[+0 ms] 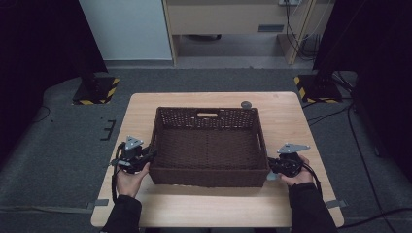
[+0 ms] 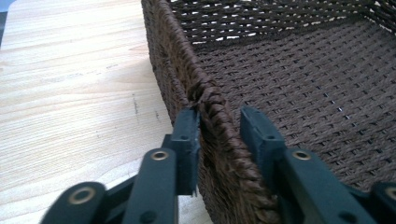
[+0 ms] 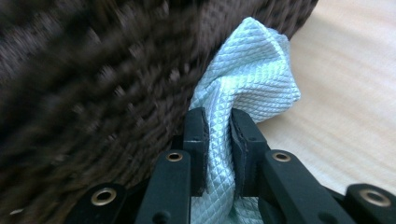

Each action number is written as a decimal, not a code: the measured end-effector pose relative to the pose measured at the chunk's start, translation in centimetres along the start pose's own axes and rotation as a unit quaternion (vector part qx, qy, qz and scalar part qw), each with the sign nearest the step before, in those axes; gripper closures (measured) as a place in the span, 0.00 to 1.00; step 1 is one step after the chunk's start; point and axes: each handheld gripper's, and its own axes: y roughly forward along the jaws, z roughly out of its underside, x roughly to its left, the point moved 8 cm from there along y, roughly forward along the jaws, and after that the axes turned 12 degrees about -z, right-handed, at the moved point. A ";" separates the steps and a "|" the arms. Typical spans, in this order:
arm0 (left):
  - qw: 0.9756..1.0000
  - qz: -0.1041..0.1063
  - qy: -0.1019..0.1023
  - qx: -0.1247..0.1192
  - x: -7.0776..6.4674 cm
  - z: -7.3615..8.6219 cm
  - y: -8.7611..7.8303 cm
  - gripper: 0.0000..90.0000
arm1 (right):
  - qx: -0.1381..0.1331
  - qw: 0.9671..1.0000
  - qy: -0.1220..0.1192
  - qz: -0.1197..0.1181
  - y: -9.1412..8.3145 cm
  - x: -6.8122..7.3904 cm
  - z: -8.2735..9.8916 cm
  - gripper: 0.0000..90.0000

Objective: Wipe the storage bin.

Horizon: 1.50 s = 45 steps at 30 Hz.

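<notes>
A dark brown woven basket (image 1: 209,175) stands in the middle of the wooden table (image 1: 204,206), and nothing lies inside it. My left gripper (image 1: 150,156) is at its left wall near the front corner. In the left gripper view the jaws (image 2: 219,116) straddle that wall (image 2: 212,100): the outer pad rests against the weave, while the inner one stands a little off it. My right gripper (image 1: 270,167) is at the basket's front right corner. It is shut on a pale blue waffle-textured cloth (image 3: 252,70), which bunches up against the basket's side (image 3: 93,84).
A small grey round object (image 1: 246,104) lies on the table behind the basket's back right corner. Bare tabletop (image 2: 70,93) runs left of the basket and along the front edge. Two black stands with yellow-striped bases (image 1: 94,90) flank the table on the floor.
</notes>
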 end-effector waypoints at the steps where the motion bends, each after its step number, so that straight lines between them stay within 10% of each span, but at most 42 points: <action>1: 1.000 -0.001 0.000 -0.001 0.1 0.0 0.0 0.71 | 0.006 1.000 0.003 0.001 0.4 -0.1 0.3 0.87; 7: 1.000 0.000 0.006 -0.005 0.2 0.1 -0.4 0.62 | 0.008 1.000 0.002 0.011 -0.4 -0.1 0.3 0.87; 15: 1.000 0.017 0.024 0.007 -0.5 0.6 -0.8 0.64 | -0.124 0.992 -0.034 -0.002 -6.6 2.3 -3.4 0.87; 29: 1.000 -0.022 0.001 0.009 -0.5 0.7 -0.6 0.81 | 0.016 1.000 -0.011 -0.008 -0.7 2.2 1.7 0.87; 45: 0.999 0.021 0.020 -0.015 0.0 0.0 -0.4 0.64 | -0.093 0.995 -0.043 -0.008 -6.7 4.1 -2.1 0.87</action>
